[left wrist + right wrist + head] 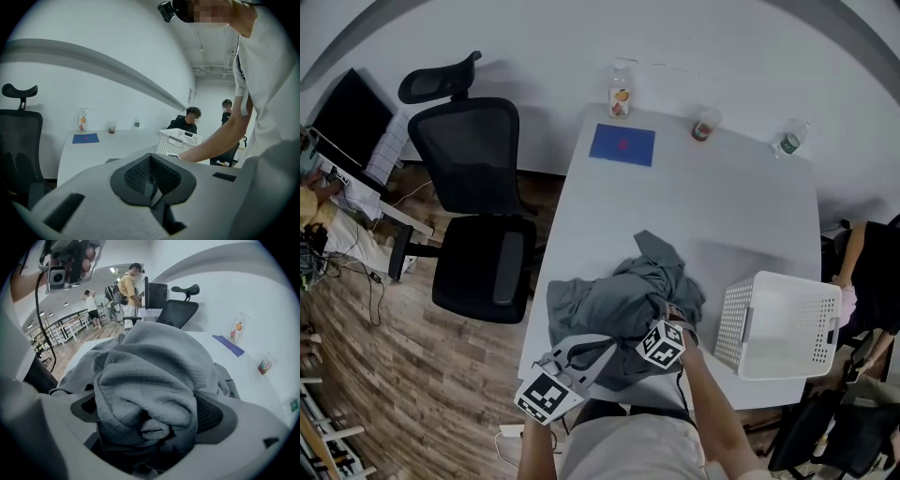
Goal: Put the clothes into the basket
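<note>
A heap of grey clothes (614, 295) lies on the white table (694, 202) near its front edge. My right gripper (668, 319) reaches into the heap's right side. In the right gripper view the grey cloth (154, 376) fills the space between the jaws, and the right gripper (150, 427) is shut on it. My left gripper (602, 350) hovers at the heap's front left. In its own view the left gripper (152, 182) has its pads together with nothing between them. The white slatted basket (778, 323) stands to the right of the heap, and the basket (180, 140) holds nothing that shows.
A blue mat (622, 144), a soap bottle (620, 94), a cup (704, 124) and a water bottle (790, 138) sit along the table's far edge. A black office chair (478, 216) stands left of the table. A seated person (867, 272) is beyond the basket.
</note>
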The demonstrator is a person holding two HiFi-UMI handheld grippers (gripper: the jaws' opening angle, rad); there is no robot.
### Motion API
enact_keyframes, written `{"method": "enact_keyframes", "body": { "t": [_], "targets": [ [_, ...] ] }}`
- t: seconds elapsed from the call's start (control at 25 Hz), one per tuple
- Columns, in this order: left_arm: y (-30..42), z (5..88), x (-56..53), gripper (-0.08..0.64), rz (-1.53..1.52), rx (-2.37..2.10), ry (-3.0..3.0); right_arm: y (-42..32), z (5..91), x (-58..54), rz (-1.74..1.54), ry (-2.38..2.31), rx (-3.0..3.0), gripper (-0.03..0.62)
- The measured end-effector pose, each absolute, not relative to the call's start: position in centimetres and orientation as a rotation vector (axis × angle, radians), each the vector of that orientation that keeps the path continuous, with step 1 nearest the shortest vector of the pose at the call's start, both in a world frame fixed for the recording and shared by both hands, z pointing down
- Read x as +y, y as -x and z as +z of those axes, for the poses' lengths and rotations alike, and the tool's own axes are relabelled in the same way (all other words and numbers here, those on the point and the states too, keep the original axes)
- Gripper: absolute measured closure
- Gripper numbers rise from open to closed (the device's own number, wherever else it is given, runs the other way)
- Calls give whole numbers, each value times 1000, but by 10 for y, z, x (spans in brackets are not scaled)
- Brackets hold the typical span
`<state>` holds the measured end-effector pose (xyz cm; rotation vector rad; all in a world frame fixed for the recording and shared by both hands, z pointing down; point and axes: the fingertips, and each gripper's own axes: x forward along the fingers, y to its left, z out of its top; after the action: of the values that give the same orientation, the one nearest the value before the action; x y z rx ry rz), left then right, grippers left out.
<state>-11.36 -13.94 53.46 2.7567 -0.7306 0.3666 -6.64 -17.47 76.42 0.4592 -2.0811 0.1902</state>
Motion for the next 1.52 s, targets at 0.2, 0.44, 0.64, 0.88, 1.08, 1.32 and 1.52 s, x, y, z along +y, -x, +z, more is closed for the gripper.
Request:
{"method": "enact_keyframes", "body": {
  "t": [0.2, 0.44, 0.64, 0.88, 1.08, 1.32, 1.52],
  "targets": [
    [113, 537, -137, 558, 370, -728, -2750, 68, 770, -176, 198, -448, -2073, 21],
    [116, 539, -134, 557, 370, -736, -2739, 67, 770, -180, 201, -456, -2069, 50],
    [119, 540, -137, 558, 373, -748, -2730, 69, 765, -187, 210, -517, -2060, 190],
    [119, 542, -132, 558, 381, -752, -2727, 70, 759, -186, 250, -518, -2088, 365],
    [118, 542, -129, 558, 381, -760, -2720, 68, 756, -188, 309, -514, -2105, 402],
    [117, 543, -127, 558, 384, -764, -2719, 69, 753, -187, 303, -551, -2117, 420],
    [119, 542, -127, 558, 384, -771, -2719, 69, 747, -186, 288, -596, -2152, 439]
  ]
}}
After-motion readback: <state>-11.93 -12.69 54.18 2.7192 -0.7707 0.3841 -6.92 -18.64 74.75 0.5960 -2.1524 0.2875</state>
